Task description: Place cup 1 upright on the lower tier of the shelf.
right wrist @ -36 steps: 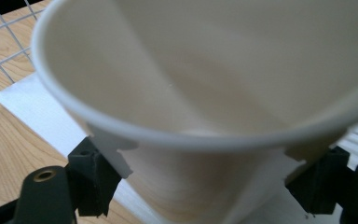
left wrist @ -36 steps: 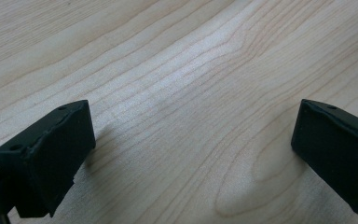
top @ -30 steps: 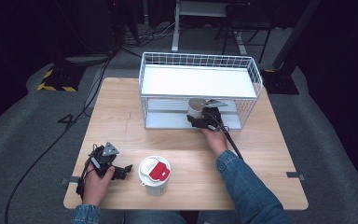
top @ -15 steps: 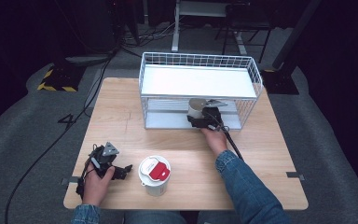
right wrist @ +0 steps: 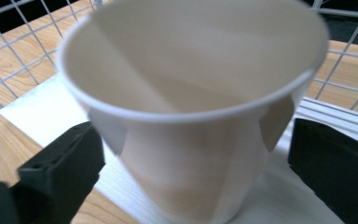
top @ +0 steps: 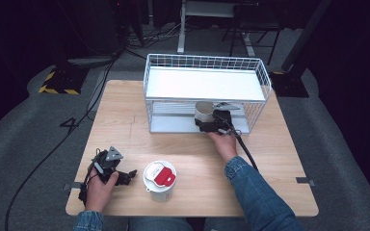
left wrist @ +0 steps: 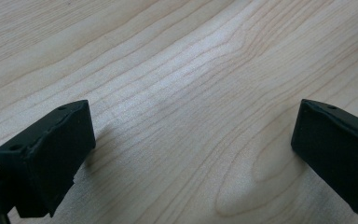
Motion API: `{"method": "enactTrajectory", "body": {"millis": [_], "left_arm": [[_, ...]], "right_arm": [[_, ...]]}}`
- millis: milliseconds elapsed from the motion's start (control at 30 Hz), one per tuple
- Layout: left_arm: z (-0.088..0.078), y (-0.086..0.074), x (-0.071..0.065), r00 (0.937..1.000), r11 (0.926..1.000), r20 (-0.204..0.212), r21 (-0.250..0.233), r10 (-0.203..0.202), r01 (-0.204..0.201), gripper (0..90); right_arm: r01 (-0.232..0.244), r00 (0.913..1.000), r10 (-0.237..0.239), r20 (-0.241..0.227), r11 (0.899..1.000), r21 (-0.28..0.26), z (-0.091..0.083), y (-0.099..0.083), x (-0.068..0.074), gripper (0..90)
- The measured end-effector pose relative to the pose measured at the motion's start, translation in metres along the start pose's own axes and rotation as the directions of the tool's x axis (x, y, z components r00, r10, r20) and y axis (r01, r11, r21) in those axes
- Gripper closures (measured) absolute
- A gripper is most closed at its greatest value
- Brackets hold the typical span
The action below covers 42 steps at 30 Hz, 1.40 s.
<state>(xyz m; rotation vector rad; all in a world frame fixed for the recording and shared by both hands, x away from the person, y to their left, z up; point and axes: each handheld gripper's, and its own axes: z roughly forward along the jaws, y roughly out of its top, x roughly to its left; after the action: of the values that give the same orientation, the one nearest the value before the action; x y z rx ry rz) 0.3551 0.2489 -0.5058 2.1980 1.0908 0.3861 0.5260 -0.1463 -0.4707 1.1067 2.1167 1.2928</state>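
One white wire basket (top: 207, 72) sits at the far middle of the wooden table (top: 289, 159), open front facing the person. One paper cup (top: 203, 111) stands upright in the basket's lower level, at the front opening. The right gripper (top: 212, 121) reaches into that opening; in the right gripper view its two jaws sit on either side of the cup (right wrist: 191, 107), and they look slightly apart from its wall, though blur makes contact hard to judge. One white lidded container with a red tab (top: 159, 179) stands near the table's front edge, well apart from the basket. The left gripper (top: 125, 175) rests just left of that container, jaws spread wide, holding nothing, over bare wood.
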Motion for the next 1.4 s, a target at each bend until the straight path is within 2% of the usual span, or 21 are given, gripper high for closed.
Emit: {"method": "enactTrajectory", "body": {"millis": [67, 133, 167, 200, 300, 467, 567, 733, 1067, 1400], "left_arm": [[0.000, 0.000, 0.000, 1.0000, 1.0000, 0.000, 0.000, 0.002, -0.002, 0.1], [0.000, 0.000, 0.000, 1.0000, 1.0000, -0.001, 0.000, 0.003, -0.003, 0.1], [0.000, 0.000, 0.000, 1.0000, 1.0000, -0.001, 0.001, 0.004, -0.004, 0.1], [0.000, 0.000, 0.000, 1.0000, 1.0000, -0.002, 0.001, 0.006, -0.006, 0.1], [0.000, 0.000, 0.000, 1.0000, 1.0000, -0.001, 0.001, 0.004, -0.004, 0.1], [0.000, 0.000, 0.000, 1.0000, 1.0000, -0.001, 0.001, 0.003, -0.003, 0.1], [0.000, 0.000, 0.000, 1.0000, 1.0000, -0.002, 0.001, 0.006, -0.006, 0.1], [0.000, 0.000, 0.001, 1.0000, 1.0000, 0.004, 0.002, 0.007, -0.007, 0.1], [0.000, 0.000, 0.002, 1.0000, 1.0000, 0.003, 0.003, 0.009, -0.009, 0.1], [0.000, 0.001, 0.002, 1.0000, 1.0000, 0.000, 0.001, 0.010, -0.010, 0.1]], "right_arm": [[-0.005, 1.0000, 0.005, -0.005, 1.000, 0.005, -0.004, 0.000, 0.001, 0.3], [0.010, 0.9999, -0.010, -0.011, 1.000, -0.005, -0.007, 0.000, 0.001, 0.3], [-0.007, 0.9999, 0.007, -0.014, 1.000, 0.004, -0.011, -0.001, 0.003, 0.3], [0.006, 0.9999, -0.006, -0.013, 1.000, -0.002, -0.012, -0.002, 0.002, 0.3], [-0.007, 0.9998, 0.007, -0.019, 1.000, 0.012, -0.020, -0.004, 0.003, 0.3], [0.002, 0.9997, -0.001, -0.026, 1.000, 0.007, -0.031, -0.005, 0.003, 0.3], [0.010, 0.9994, -0.010, -0.034, 1.000, 0.012, -0.039, -0.004, 0.005, 0.3], [0.051, 0.9979, -0.050, -0.041, 0.999, 0.018, -0.053, -0.002, 0.007, 0.3], [0.064, 0.9956, -0.064, -0.068, 0.998, 0.000, -0.095, 0.001, 0.005, 0.3], [0.082, 0.9946, -0.082, -0.063, 0.997, 0.000, -0.138, -0.011, -0.005, 0.3]]}}
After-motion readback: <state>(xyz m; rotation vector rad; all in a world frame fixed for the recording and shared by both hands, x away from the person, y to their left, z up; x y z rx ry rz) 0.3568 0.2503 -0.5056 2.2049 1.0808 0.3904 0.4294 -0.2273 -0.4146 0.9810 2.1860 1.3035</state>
